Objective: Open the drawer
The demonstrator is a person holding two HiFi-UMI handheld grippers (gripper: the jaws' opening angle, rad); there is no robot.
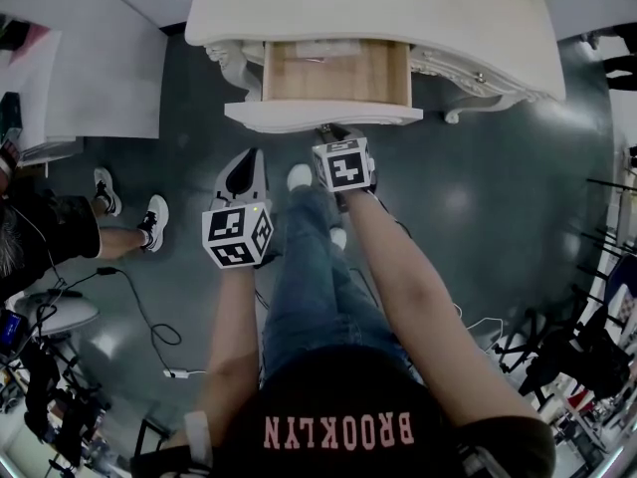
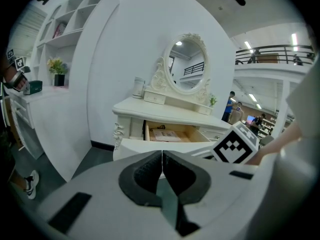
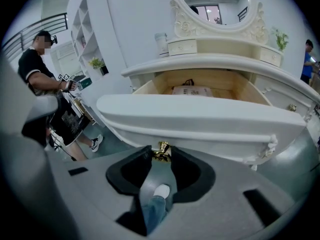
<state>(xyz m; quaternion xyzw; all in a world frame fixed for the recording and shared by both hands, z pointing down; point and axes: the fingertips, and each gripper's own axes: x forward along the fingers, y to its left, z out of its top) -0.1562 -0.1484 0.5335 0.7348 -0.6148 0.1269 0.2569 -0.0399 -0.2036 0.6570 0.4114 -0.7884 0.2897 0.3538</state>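
The white dressing table's drawer (image 1: 336,73) stands pulled out, its wooden inside showing behind the curved white front (image 1: 323,118). My right gripper (image 1: 334,133) is at the middle of that front. In the right gripper view its pads close on the small gold knob (image 3: 161,151) under the drawer front (image 3: 200,116). My left gripper (image 1: 249,159) hangs left of it over the floor, short of the drawer, jaws shut with nothing between them (image 2: 162,156). A flat packet (image 3: 192,90) lies inside the drawer.
An oval mirror (image 2: 189,64) and small boxes sit on the table top (image 1: 398,8). A person (image 1: 60,227) stands at the left, near a white shelf unit (image 2: 65,29). Cables (image 1: 149,327) lie on the dark floor, and stands (image 1: 587,347) crowd the right side.
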